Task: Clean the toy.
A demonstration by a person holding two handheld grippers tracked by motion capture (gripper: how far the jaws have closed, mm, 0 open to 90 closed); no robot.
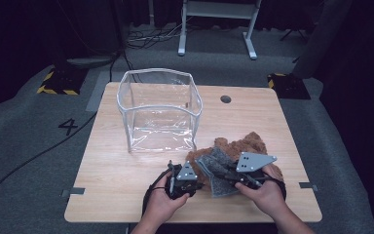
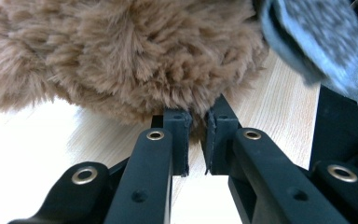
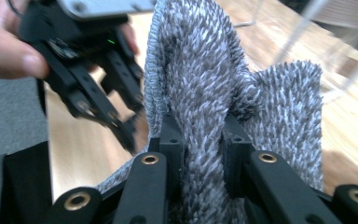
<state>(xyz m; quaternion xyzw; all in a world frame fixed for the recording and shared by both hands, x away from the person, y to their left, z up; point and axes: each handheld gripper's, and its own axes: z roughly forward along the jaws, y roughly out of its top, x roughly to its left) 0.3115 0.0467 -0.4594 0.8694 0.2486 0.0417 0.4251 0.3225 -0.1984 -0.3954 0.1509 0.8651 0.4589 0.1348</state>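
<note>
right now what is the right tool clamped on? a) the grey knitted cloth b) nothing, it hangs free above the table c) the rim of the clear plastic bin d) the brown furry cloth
a: in the right gripper view the right tool has its two black jaws pressed on a fold of the grey knitted cloth, which rises up between them.

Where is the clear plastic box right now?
In the high view the clear plastic box stands on the far left part of the wooden table, just behind the brown fluffy cloth and the grey cloth.
</note>
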